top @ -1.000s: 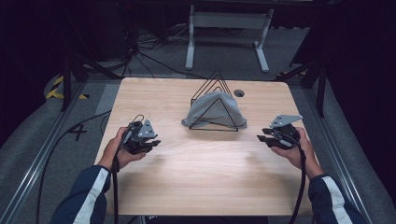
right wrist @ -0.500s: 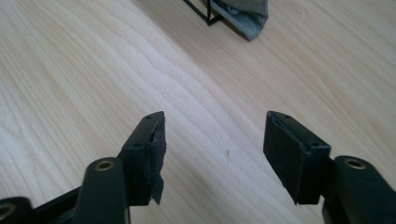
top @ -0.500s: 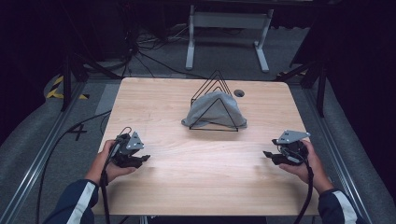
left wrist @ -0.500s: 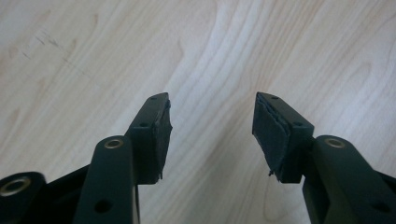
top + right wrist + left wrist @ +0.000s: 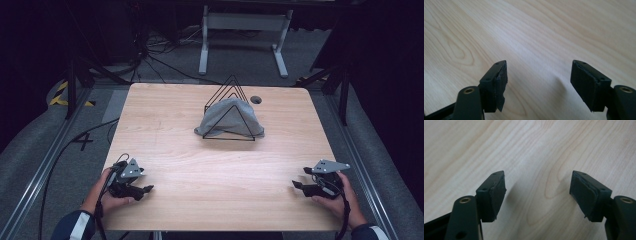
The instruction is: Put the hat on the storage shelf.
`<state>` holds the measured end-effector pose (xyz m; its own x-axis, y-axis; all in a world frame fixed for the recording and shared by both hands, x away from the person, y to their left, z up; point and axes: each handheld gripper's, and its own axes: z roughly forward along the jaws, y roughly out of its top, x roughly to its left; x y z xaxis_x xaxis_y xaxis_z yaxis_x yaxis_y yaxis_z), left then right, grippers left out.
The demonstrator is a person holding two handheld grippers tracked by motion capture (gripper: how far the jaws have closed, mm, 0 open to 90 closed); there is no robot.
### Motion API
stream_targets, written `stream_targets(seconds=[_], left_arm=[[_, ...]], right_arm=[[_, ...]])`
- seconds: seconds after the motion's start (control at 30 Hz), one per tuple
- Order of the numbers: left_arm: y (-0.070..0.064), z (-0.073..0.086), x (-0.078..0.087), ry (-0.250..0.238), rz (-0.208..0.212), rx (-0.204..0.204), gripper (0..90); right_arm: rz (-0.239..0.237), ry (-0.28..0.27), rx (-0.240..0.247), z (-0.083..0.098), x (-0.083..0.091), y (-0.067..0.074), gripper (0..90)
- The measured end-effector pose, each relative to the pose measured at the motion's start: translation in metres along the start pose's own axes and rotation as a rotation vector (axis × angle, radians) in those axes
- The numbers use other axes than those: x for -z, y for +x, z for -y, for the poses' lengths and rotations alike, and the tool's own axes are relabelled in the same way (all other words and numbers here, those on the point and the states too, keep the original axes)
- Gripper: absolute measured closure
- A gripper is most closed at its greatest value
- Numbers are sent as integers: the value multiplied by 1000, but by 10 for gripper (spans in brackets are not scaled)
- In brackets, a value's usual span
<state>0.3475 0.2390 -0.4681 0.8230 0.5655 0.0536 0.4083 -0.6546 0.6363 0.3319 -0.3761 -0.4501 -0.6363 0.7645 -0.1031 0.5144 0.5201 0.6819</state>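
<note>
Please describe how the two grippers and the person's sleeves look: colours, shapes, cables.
Both grippers, left gripper and right gripper, are black, each with a grey three-cornered plate on top and a black cable trailing back. Their pads are dark and frayed at the edges. The sleeves are dark blue; the left has a white stripe.

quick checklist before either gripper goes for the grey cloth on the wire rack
1. Left gripper open, nothing between its jaws: ok.
2. Right gripper open, nothing between its jaws: ok.
3. Grey cloth draped over the wire rack, in plain sight: ok.
4. Bare table between both grippers and the rack, nothing in the way: ok.
5. Pad rubber intact: not ok, the right gripper's left pad looks torn at its lower edge.
6. Whether the cloth is snagged on the wires: cannot tell.
</note>
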Motion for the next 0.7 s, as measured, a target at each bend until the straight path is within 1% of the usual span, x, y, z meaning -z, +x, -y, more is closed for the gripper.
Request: stream_targets(seconds=[0.03,0.07,0.17,0.2,0.23,0.27,0.3,0.33,0.37,0.47,0.53,0.57,0.7], left_arm=[[0,2,1,-9,5,6,284],[0,5,1,-24,8,19,279],[2,14,1,-58,24,62,252],[2,17,0,-78,14,76,237],[1,20,-1,-104,10,95,214],[1,20,-1,-104,10,95,206],[0,22,-1,-119,3,95,206],[-1,22,-1,-120,-4,109,201],[-2,22,-1,-118,-4,113,196],[-2,22,-1,-118,-6,115,192],[-1,22,-1,-115,-18,114,182],[-2,22,-1,-115,-16,123,176],[-1,22,-1,-107,-11,123,168]], right_arm=[[-3,-1,-13,6,0,0,297],[-3,-3,-16,9,1,0,294],[-17,-34,-68,20,2,-1,277],[-20,-50,-87,22,2,-1,270],[-13,-69,-91,25,3,-1,265],[-13,-69,-91,25,3,-1,265],[-9,-82,-96,27,3,-1,261],[-4,-85,-96,28,3,0,252],[-2,-86,-100,28,2,-1,249],[5,-82,-107,28,3,-1,244],[14,-82,-113,28,3,-1,242],[18,-82,-114,28,3,-1,242],[22,-81,-120,28,3,-1,242]])
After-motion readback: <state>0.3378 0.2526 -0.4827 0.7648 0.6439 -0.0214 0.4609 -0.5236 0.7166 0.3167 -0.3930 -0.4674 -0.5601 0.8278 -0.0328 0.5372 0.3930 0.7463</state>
